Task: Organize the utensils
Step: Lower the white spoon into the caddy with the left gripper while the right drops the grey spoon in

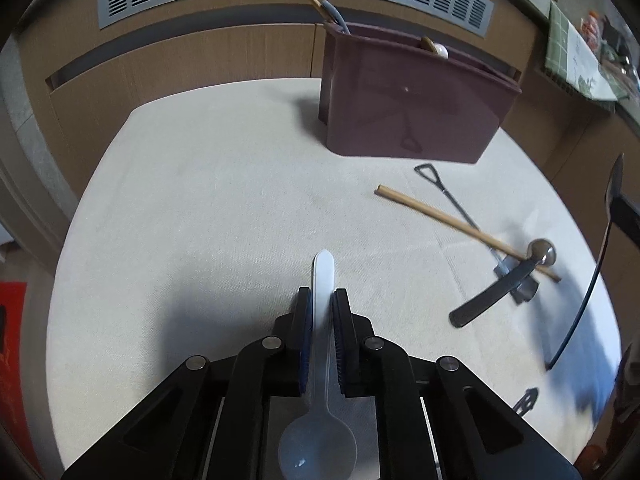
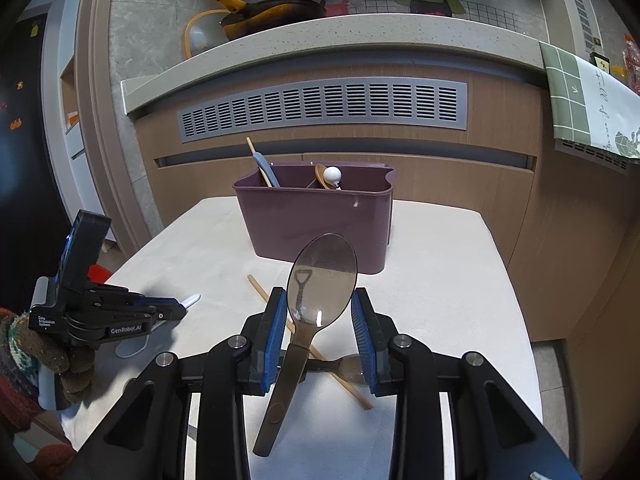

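The left gripper (image 1: 320, 304) is closed on the handle of a white plastic spoon (image 1: 322, 320) (light, slippery, so grip mid-handle). The right gripper (image 2: 320, 320), wide open, has a metal spoon (image 2: 316, 292) leaning between its jaws; the holder (image 2: 316, 216) stands beyond.

Left tool (image 1: 322, 304) has its fingers pinched close together; right tool (image 2: 320, 312) has its fingers spread wide.

home kitchen | frying pan (image 2: 276, 10) on stone counter (image 2: 320, 40)
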Tool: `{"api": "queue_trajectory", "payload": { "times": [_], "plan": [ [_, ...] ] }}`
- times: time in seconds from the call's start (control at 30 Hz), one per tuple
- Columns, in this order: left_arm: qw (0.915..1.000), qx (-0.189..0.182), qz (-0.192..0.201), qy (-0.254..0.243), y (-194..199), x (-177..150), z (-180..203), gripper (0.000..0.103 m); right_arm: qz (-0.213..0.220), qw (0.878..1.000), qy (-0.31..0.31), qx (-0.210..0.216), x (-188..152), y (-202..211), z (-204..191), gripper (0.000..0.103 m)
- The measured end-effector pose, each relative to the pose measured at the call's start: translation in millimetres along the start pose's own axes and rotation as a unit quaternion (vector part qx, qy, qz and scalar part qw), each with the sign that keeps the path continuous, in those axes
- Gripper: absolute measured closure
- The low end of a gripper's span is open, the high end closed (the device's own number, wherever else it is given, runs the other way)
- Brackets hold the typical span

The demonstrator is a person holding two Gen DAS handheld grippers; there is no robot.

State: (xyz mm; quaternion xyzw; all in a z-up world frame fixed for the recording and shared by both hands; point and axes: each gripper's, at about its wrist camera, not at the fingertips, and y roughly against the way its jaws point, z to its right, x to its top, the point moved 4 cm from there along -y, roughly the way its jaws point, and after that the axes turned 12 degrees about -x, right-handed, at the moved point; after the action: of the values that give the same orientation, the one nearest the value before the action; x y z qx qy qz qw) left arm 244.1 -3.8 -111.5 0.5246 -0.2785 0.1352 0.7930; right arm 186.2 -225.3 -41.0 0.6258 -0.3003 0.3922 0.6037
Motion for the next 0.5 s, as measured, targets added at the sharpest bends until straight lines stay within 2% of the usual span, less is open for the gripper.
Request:
{"api": "queue_trajectory", "payload": {
  "times": [0.2,0.3,0.5],
  "plan": [
    [0.9967,-0.057,0.057,0.01,36.0,13.5,22.0,0.093,0.004,1.0,-0.004,-0.006,1.5,2.9,3.3,0.073],
    [0.9938,-0.062,0.092,-0.003,59.4,22.3,36.1,0.093,0.007,1.0,-0.007,-0.006,2.5,4.5,4.7,0.073],
    [0.9892,-0.07,0.129,-0.005,78.5,35.4,49.5,0.093,0.014,1.0,-0.007,-0.01,4.8,7.1,6.7,0.073]
  ]
}}
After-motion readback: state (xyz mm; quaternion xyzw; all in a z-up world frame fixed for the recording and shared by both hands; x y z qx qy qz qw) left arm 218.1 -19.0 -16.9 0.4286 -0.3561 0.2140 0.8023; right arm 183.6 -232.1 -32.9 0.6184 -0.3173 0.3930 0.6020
